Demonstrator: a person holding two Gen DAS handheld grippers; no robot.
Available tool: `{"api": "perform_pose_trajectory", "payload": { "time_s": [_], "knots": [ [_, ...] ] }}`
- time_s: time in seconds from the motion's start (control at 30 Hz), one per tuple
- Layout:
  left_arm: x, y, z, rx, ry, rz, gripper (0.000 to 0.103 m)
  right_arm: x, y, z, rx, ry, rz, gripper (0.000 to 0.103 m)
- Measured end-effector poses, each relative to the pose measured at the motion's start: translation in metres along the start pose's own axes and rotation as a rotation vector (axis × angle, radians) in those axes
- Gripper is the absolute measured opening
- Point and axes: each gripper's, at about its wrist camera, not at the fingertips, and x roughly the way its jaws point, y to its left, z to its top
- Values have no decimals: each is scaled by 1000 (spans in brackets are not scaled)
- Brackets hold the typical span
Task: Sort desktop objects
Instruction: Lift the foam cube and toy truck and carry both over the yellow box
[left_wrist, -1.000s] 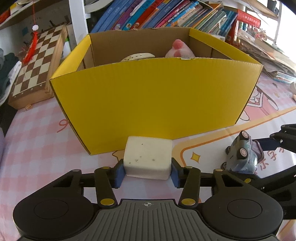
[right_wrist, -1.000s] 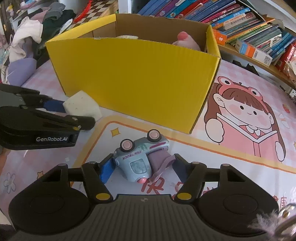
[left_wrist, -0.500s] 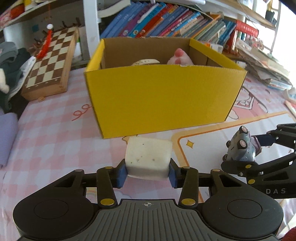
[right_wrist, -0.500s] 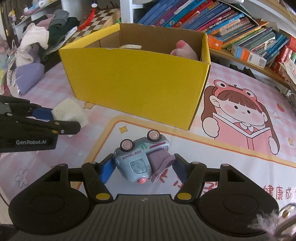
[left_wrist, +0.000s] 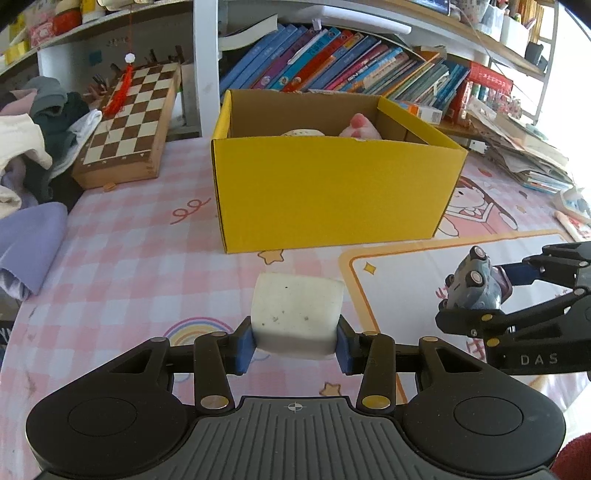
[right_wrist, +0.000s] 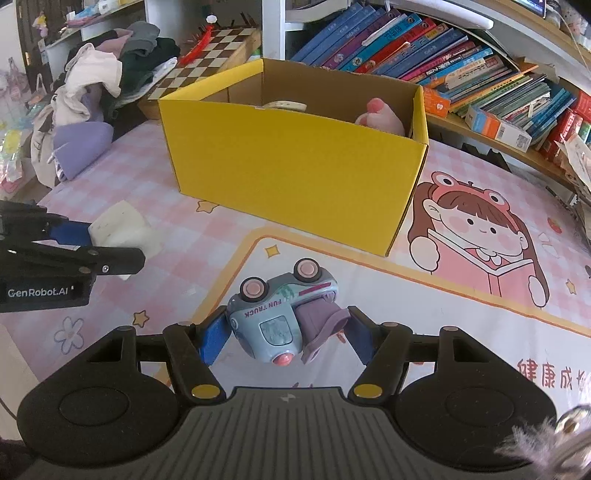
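Toys and bits sit on a pink checked mat in front of a big yellow box. The left gripper has its blue pads pressed on both sides of a white foam block, with small dark specks on it. The block is held up off the mat, a little way in front of the box. The right gripper is clamped on a little blue toy truck, which lies tipped on its side with its pink wheels up. A bit of purple cloth is caught between the truck and the right pad. The truck is over the white part of the mat, near the box's front corner. Inside the box a pink soft toy and a pale round thing peek over the edge. Behind the box are rows of books. A chessboard and a heap of clothes lie off to the left.
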Motion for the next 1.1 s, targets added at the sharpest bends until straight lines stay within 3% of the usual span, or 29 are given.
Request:
{"api": "perform_pose_trajectory", "payload": {
  "time_s": [0.27, 0.57, 1.1],
  "knots": [
    [-10, -4, -9, 22, -6, 1, 41, -8, 5, -8, 5, 3, -14, 65],
    [-34, -11, 1, 68, -81, -10, 40, -25, 4, -2, 10, -43, -25, 65],
    [-53, -9, 73, 117, -259, 2, 40, -53, -26, 69, -34, -226, -66, 65]
  ]
}}
